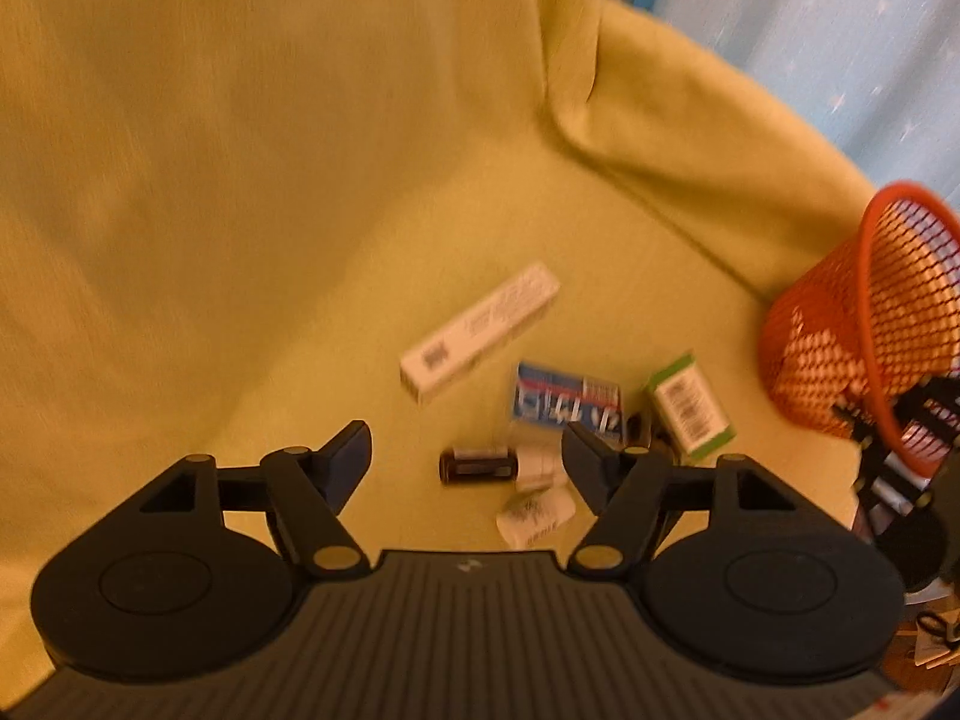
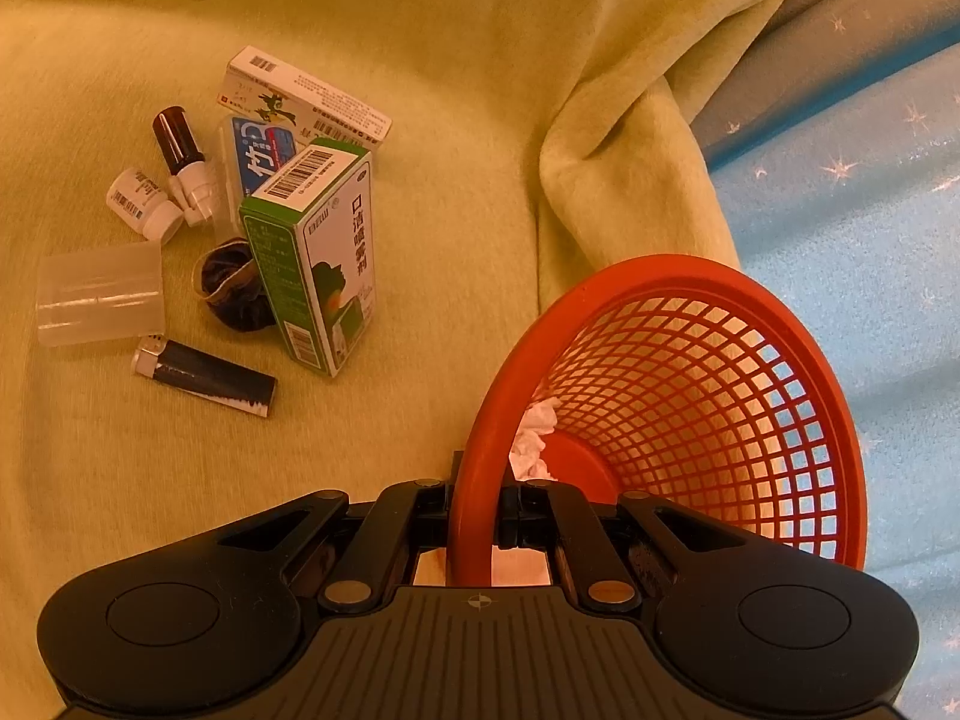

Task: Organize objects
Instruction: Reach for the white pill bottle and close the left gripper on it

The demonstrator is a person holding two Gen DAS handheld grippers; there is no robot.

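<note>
Right gripper (image 2: 478, 510) is clamping the near rim of the orange mesh basket (image 2: 708, 360), jaws narrow with the rim bar running between them. The basket is tilting, its mouth opening toward the camera; a crumpled white tissue (image 2: 536, 435) is lying inside near the base.

Left gripper (image 1: 465, 450) is hovering with jaws spread wide and nothing between them. The view is blurred.

Taking the basket as landmark: the clutter is sitting on the yellow-green blanket (image 2: 420, 30), all on the side of the basket away from the blue starred fabric (image 2: 840, 180). Nearest the basket is the green-and-white box (image 2: 318, 252), standing on end and leaning. Beyond it: a blue packet (image 2: 261, 153), a long white carton (image 2: 303, 99), a brown vial (image 2: 174, 135), a small white bottle (image 2: 141, 201), a clear cup (image 2: 99, 294) on its side, a dark pouch (image 2: 231, 285), a black lighter (image 2: 204, 378).

Judgement: the left gripper is the nearer, free one. The brown vial (image 1: 477, 463) is lying just ahead of its open jaws, long axis crosswise to the fingers, so a wrist turn is probably needed before closing.
</note>
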